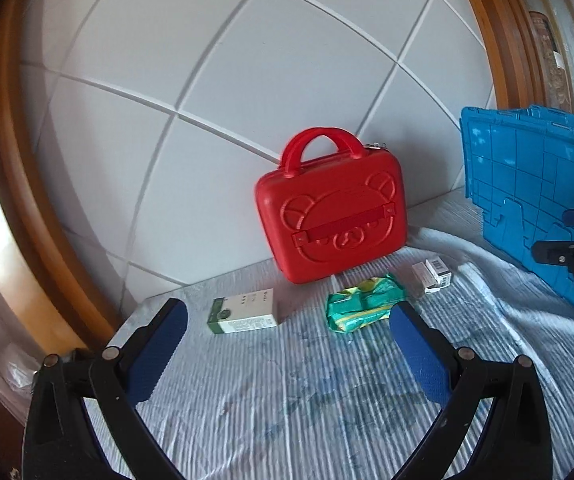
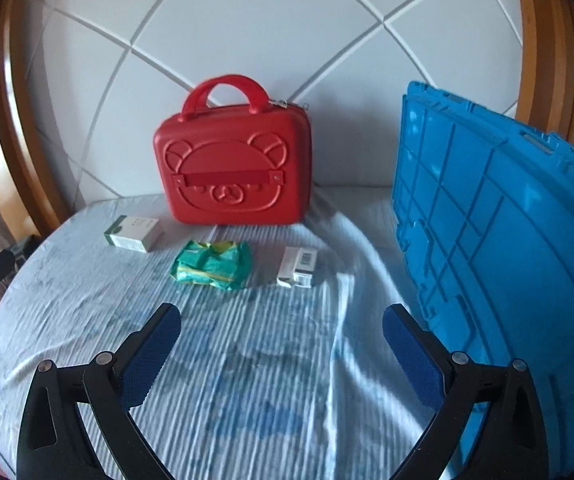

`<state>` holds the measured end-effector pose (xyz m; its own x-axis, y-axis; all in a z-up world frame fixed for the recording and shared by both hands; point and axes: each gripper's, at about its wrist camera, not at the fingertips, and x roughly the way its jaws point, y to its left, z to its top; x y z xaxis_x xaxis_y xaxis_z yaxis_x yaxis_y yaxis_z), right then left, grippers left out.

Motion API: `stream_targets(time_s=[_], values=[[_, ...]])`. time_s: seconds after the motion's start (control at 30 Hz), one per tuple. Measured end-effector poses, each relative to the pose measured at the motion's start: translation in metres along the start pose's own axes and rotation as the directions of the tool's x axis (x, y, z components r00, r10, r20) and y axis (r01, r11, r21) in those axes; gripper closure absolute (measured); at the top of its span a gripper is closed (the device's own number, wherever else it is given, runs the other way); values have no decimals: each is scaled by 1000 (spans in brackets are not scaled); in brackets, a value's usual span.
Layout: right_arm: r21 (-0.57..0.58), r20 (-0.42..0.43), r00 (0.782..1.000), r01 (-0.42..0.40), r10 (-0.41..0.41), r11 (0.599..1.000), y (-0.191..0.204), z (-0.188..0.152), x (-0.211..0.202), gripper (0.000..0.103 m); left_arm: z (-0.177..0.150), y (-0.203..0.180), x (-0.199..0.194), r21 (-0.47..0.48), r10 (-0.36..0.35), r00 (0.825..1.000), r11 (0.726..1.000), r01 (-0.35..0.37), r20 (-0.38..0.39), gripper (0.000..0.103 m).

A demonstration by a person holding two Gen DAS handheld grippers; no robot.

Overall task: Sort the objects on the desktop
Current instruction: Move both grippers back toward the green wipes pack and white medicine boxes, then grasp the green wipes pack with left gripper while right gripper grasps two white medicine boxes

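Observation:
A red bear-face case [image 1: 331,216] [image 2: 233,164] stands upright against the white padded wall, zipped shut. In front of it on the pale blue striped cloth lie a green-and-white box [image 1: 243,312] [image 2: 134,233], a green crinkled packet [image 1: 363,304] [image 2: 212,266] and a small white barcode box [image 1: 432,274] [image 2: 298,266]. My left gripper [image 1: 287,318] hovers open just short of the box and packet, holding nothing. My right gripper [image 2: 281,326] is open and empty too, a little behind the packet and barcode box.
A large blue plastic crate [image 1: 535,192] [image 2: 499,248] stands on the right, close beside my right gripper. A wooden frame [image 1: 15,184] [image 2: 3,128] curves around the padded wall. The cloth [image 1: 307,400] [image 2: 255,380] is wrinkled near the crate.

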<state>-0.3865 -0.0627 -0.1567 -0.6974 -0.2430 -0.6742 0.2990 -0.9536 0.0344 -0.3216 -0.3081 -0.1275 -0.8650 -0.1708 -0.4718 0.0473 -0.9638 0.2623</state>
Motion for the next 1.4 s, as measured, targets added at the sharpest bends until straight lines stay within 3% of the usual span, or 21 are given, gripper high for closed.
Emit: stream_targets(time_s=[0.1, 0.2, 0.37, 0.5, 0.57, 0.63, 0.77, 0.9, 1.03, 1.07, 1.1, 1.13, 1.17, 1.2, 1.23, 1.4], values=[[18, -58, 998, 13, -12, 1000, -9, 13, 50, 1, 4, -17, 48, 28, -49, 998, 998, 50, -45, 0], [44, -141, 990, 9, -3, 999, -16, 23, 106, 14, 5, -28, 94, 43, -80, 991, 995, 85, -103, 0], [95, -253, 967, 22, 3, 995, -29, 29, 197, 16, -1, -39, 155, 24, -121, 979, 992, 126, -165, 0], [100, -290, 957, 37, -6, 994, -32, 29, 244, 17, -6, -49, 196, 32, -170, 964, 983, 180, -203, 0], [101, -308, 951, 44, -11, 994, -34, 27, 259, 20, -10, -54, 215, 40, -194, 954, 977, 209, -229, 0], [101, -328, 945, 51, -15, 994, -35, 23, 272, 34, -15, -58, 232, 36, -203, 946, 975, 219, -252, 0], [99, -306, 952, 30, 2, 995, -33, 23, 279, 35, -23, -59, 261, -7, -230, 928, 971, 239, -294, 0], [75, -332, 943, 12, 14, 997, -24, 21, 285, 35, -22, -55, 278, -86, -294, 909, 956, 281, -296, 0], [26, -322, 946, 33, -23, 999, -20, 15, 285, 36, -21, -57, 293, -147, -382, 869, 924, 353, -314, 0], [19, -320, 947, 29, -21, 999, -20, 15, 284, 38, -22, -57, 296, -166, -406, 857, 913, 371, -318, 0], [22, -315, 949, 18, -10, 1000, -22, 15, 281, 49, -23, -55, 297, -187, -421, 849, 906, 379, -320, 0], [32, -310, 951, 4, 6, 999, -25, 14, 279, 56, -24, -53, 296, -200, -432, 846, 900, 386, -313, 3], [44, -308, 951, -7, 21, 999, -28, 13, 276, 56, -25, -52, 293, -209, -457, 836, 888, 409, -303, 20], [52, -308, 951, -20, 35, 998, -30, 12, 273, 56, -27, -53, 289, -222, -494, 816, 868, 443, -302, 37], [50, -309, 950, -28, 42, 998, -31, 10, 271, 56, -28, -54, 283, -221, -508, 809, 860, 460, -296, 39], [40, -309, 948, -65, 74, 997, -30, -5, 251, 56, -34, -67, 249, -118, -474, 818, 879, 462, -327, 55]])
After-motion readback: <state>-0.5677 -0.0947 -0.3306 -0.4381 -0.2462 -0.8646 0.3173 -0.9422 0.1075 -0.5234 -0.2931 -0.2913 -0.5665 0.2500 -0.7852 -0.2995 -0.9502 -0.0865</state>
